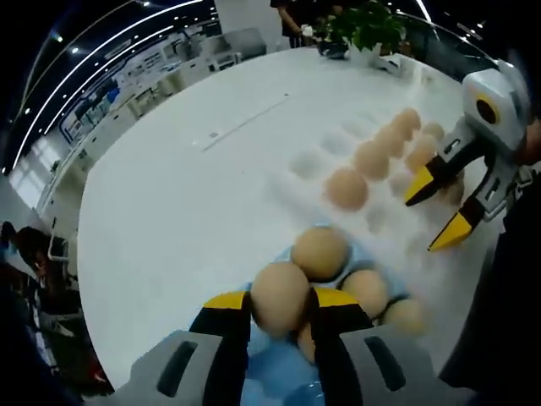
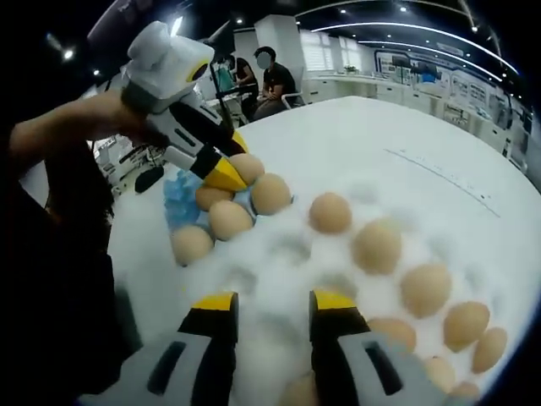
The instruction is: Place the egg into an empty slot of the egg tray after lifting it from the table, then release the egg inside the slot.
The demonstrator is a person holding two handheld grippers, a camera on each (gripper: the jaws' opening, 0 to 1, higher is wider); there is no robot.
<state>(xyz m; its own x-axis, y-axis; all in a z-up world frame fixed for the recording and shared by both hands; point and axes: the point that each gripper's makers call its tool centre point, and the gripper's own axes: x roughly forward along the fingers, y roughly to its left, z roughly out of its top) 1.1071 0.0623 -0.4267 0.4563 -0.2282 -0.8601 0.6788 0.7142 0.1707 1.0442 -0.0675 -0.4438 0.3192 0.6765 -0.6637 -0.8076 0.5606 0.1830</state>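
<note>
Tan eggs [image 1: 347,188] sit in a white egg tray [image 2: 287,254] on a white table [image 1: 186,194], beside yellow-and-black-tipped grippers [image 1: 281,326].

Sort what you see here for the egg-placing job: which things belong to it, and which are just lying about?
Belongs to the job:
- egg held in the left tool
- white egg tray with empty slots
- right tool, open above the tray

Just lying about:
- blue holder of other eggs
- potted plant
- seated people behind the table
</note>
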